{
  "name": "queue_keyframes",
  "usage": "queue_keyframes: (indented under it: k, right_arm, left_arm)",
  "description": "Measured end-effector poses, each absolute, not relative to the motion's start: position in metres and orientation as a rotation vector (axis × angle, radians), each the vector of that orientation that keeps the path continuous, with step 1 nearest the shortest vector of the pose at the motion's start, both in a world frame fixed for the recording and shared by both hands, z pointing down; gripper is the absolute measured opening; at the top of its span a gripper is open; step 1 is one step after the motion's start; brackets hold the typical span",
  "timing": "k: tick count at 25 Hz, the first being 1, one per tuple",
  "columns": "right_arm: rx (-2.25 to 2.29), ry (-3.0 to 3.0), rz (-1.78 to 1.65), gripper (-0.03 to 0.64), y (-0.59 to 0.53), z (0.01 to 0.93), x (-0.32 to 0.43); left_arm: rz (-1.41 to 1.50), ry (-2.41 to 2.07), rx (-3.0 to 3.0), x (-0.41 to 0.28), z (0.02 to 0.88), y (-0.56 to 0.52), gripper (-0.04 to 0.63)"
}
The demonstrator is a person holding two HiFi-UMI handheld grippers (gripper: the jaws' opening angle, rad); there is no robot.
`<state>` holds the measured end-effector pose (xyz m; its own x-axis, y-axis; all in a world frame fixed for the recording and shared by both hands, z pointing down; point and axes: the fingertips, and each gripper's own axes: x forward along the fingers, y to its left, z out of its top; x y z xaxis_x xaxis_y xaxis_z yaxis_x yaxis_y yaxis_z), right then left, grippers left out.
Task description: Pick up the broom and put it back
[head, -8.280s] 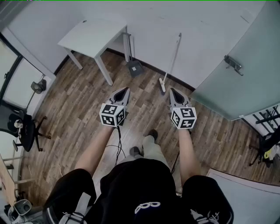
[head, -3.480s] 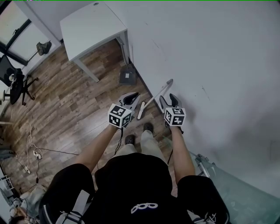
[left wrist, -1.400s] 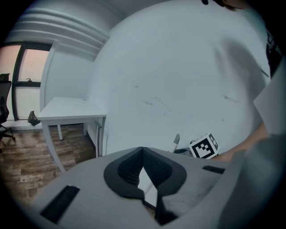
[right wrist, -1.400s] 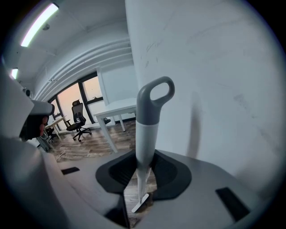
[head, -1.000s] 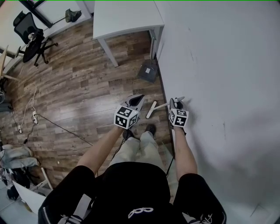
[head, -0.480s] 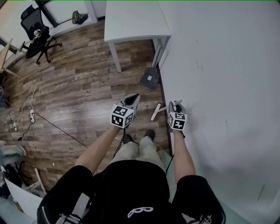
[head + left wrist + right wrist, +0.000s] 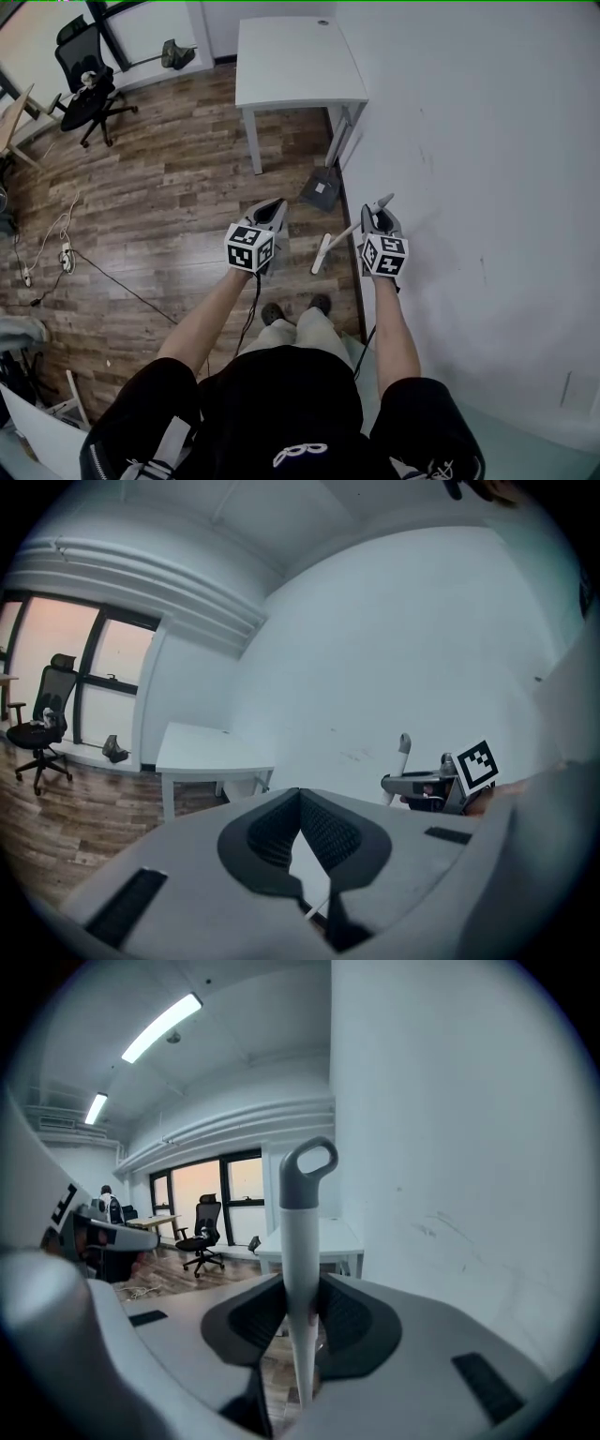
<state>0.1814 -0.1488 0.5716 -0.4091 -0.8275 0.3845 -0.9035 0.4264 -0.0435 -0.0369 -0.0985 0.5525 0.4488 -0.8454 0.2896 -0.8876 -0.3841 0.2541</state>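
The broom is a white stick (image 7: 352, 230) with a grey loop end (image 7: 307, 1168) and a narrow white head (image 7: 321, 254). My right gripper (image 7: 379, 214) is shut on the stick (image 7: 300, 1269) just below the loop, close to the white wall. The stick slants down to the left from the jaws, and its head hangs above the wood floor between my two hands. My left gripper (image 7: 276, 204) is shut with nothing in it (image 7: 300, 795), to the left of the broom head and apart from it. The left gripper view shows the right gripper (image 7: 424, 786) and the broom's loop (image 7: 404, 746).
A white table (image 7: 298, 56) stands ahead against the white wall (image 7: 469, 141). A grey dustpan (image 7: 321, 190) leans by the table leg at the wall's foot. An office chair (image 7: 82, 94) is at far left, a cable (image 7: 112, 277) runs across the floor, and the person's shoes (image 7: 272, 312) are below the grippers.
Both grippers have risen over the last second. The broom has come up with the right gripper, its head swinging lower left. The table and dustpan sit lower in view now.
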Motion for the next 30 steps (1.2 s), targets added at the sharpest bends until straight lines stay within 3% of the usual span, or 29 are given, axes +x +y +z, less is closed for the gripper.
queue_keyframes:
  k: [12,30]
  right_arm:
    - [1.414,-2.612,0.208,0.117,-0.172,0.456,0.101]
    - [1.315,-2.613,0.19,0.117,-0.256,0.47,0.071]
  left_arm:
    - [0.052,-1.584,2.326,-0.102,0.509,-0.085,0.017]
    - [0.051,-1.595,2.364,-0.108,0.501,-0.166,0.017]
